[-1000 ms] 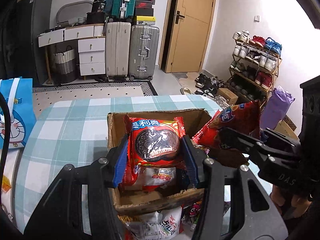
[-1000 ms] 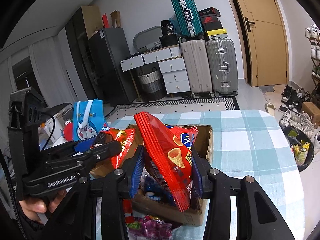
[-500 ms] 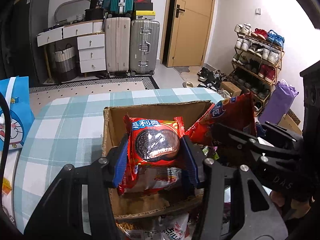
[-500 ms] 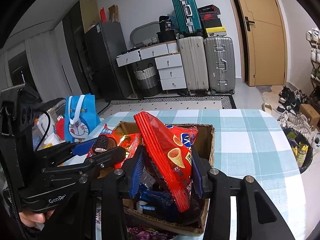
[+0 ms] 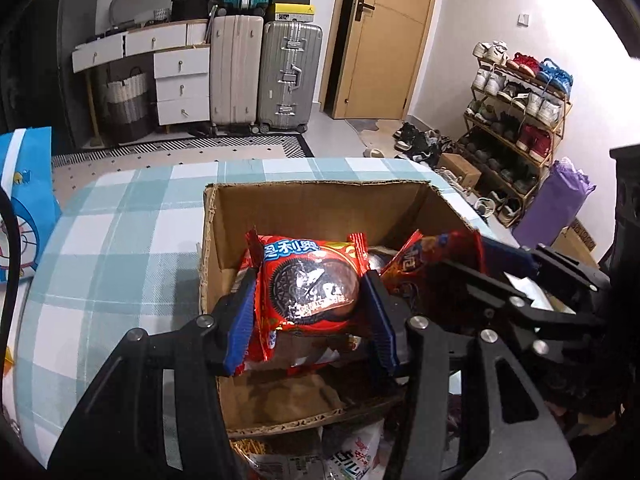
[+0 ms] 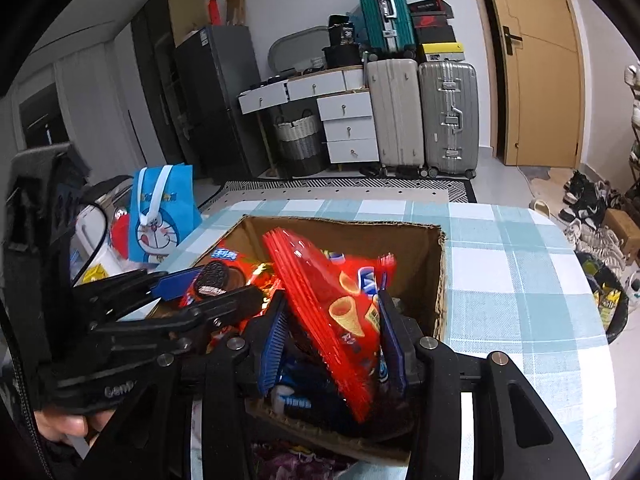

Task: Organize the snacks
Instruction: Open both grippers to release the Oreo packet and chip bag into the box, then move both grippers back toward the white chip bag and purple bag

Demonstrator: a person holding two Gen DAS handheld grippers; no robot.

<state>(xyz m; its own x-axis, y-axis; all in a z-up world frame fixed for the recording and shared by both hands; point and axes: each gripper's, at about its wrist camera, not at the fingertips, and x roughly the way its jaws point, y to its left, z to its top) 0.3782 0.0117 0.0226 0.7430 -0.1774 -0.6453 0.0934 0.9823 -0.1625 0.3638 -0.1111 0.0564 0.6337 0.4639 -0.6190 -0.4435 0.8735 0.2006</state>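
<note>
Left gripper (image 5: 310,316), blue pads clamped on a red Oreo packet (image 5: 310,282). Packet face-on to the left wrist camera, long axis crosswise between the pads, held over the open cardboard box (image 5: 320,204) on the checked tablecloth (image 5: 120,240). Blue band along the top carries white Chinese characters; cookie picture below.

Right gripper (image 6: 334,338), pads clamped on a red cone-snack bag (image 6: 340,308). Bag edge-on and tilted, long axis running from upper left down to lower right, lower end inside the box. Its blue logo is creased, unreadable.

"Gen…" reads on the left gripper body in the right wrist view. Box contents beneath are dark, hard to make out.
</note>
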